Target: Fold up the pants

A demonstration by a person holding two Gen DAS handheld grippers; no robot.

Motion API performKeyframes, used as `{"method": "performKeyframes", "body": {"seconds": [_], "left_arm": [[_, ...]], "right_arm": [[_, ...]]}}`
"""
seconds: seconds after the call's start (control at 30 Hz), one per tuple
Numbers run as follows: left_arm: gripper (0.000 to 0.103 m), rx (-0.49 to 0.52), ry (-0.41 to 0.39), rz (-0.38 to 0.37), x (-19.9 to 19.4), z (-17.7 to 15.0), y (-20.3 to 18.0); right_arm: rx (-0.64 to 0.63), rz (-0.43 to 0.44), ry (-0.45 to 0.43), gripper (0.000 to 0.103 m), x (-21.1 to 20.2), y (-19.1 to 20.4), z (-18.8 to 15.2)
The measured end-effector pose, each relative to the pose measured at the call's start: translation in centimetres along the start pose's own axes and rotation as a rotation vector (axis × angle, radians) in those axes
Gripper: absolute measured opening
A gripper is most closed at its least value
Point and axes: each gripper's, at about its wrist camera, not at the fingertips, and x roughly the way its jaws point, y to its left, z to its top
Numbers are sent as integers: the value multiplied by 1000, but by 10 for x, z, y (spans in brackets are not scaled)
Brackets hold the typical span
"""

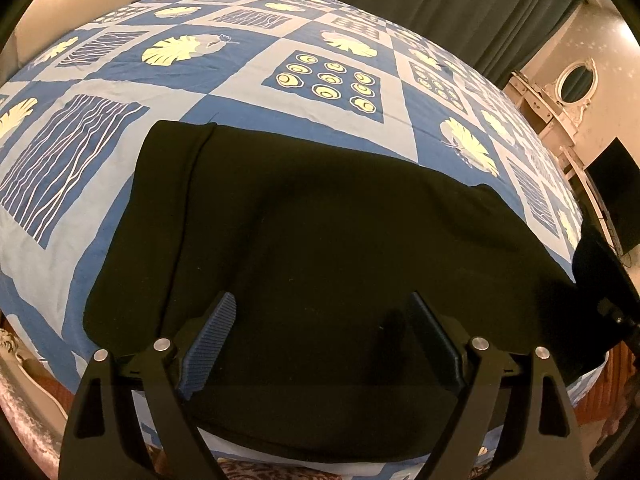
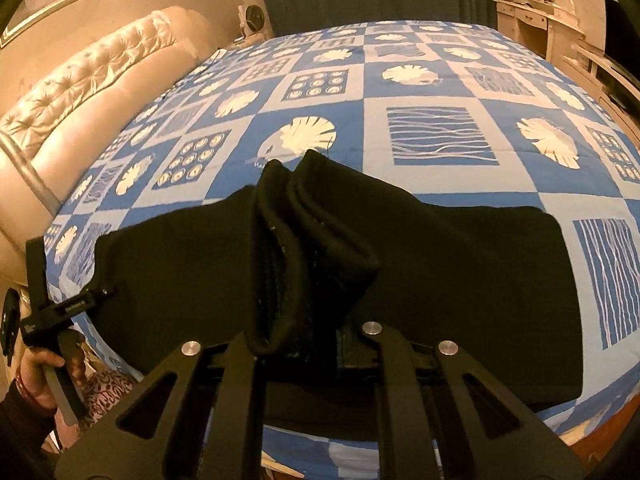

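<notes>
Black pants (image 1: 304,220) lie spread across the near part of a bed with a blue patterned cover (image 1: 248,80). My left gripper (image 1: 320,312) is open just above the pants, its blue ribbed fingers (image 1: 212,340) wide apart with nothing between them. My right gripper (image 2: 304,344) is shut on a bunched, layered end of the pants (image 2: 304,232), which is lifted off the bed and rises in folds from between the jaws. The rest of the pants (image 2: 460,280) lie flat to both sides. The left gripper's handle (image 2: 52,312) and a hand show at the right wrist view's left edge.
A padded cream headboard (image 2: 88,92) runs along the bed's left side. Dark green curtains (image 1: 440,4) hang behind the bed. A cream dresser with an oval mirror (image 1: 572,80) and a dark screen (image 1: 616,184) stand to the right. The near bed edge lies just below the pants.
</notes>
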Motion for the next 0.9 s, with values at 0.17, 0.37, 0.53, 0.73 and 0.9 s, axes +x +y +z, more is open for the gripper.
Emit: {"method": "performKeyframes", "body": {"seconds": [0.17,0.37,0.53,0.73,0.9], "left_arm": [[86,0,0,0,0,-1,0],[87,1,0,0,0,-1,0],[87,2,0,0,1,-1,0],[87,1,0,0,0,-1,-1],[87,13,1,2,3,-1,-1]], "right_arm": [[-10,-3,32,10,14,7,-8],[-28,-10,64,10,27,12,-17],[-53,-20,73,11,32,19,-23],[-65,-19,88,15,37,25,-29],[-76,-13,94,22,39,32,-32]]}}
